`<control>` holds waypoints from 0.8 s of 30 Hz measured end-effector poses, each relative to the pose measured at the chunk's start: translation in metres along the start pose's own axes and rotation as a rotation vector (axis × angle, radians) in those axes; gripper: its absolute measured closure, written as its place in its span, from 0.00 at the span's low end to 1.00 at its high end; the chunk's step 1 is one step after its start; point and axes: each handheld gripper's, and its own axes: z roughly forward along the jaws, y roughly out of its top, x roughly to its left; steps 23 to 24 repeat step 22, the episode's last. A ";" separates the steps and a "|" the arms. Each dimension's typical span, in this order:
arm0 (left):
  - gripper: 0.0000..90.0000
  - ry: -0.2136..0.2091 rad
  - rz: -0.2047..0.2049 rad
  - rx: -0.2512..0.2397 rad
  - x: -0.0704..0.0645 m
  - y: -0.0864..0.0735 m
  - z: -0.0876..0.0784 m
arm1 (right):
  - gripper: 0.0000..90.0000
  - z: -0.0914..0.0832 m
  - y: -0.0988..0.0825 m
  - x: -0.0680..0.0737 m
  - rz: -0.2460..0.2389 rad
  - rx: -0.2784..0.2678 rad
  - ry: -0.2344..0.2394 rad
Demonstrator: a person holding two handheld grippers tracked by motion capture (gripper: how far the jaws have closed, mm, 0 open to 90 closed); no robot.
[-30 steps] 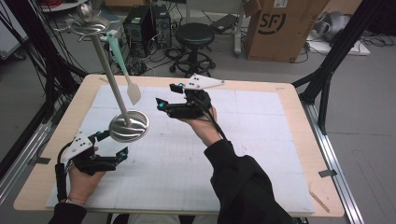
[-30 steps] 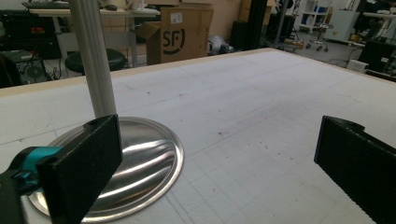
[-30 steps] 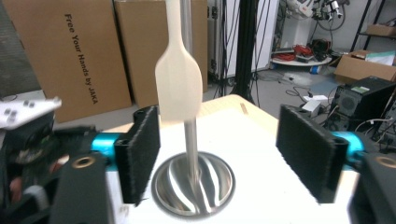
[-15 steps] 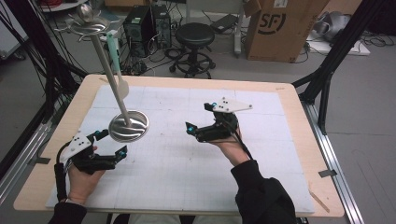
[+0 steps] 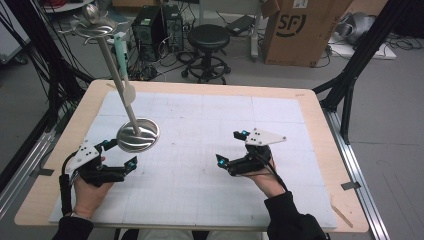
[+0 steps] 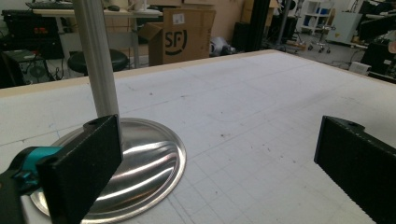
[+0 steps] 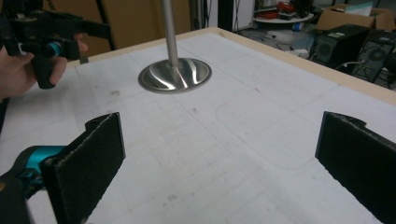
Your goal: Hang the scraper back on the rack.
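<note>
Left gripper [image 5: 116, 161], jaws spread and empty, rests just beside the stand [image 5: 138, 135], apparently ready to steady its base. A spatula [image 5: 123, 60] hangs from the stand's top. Right gripper [image 5: 231, 150], likewise released, idles well right of the stand.

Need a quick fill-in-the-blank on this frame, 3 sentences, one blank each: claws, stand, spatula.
1. Both the left claw and the right claw have their jaws ____.
2. The metal stand rests nearer the ____ claw.
3. The spatula hangs from the stand's ____ ring.

Missing words: open; left; top
</note>
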 end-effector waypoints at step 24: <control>0.02 -0.006 -0.006 0.000 0.001 0.000 0.002 | 0.00 -0.059 -0.068 -0.029 0.177 0.010 -0.139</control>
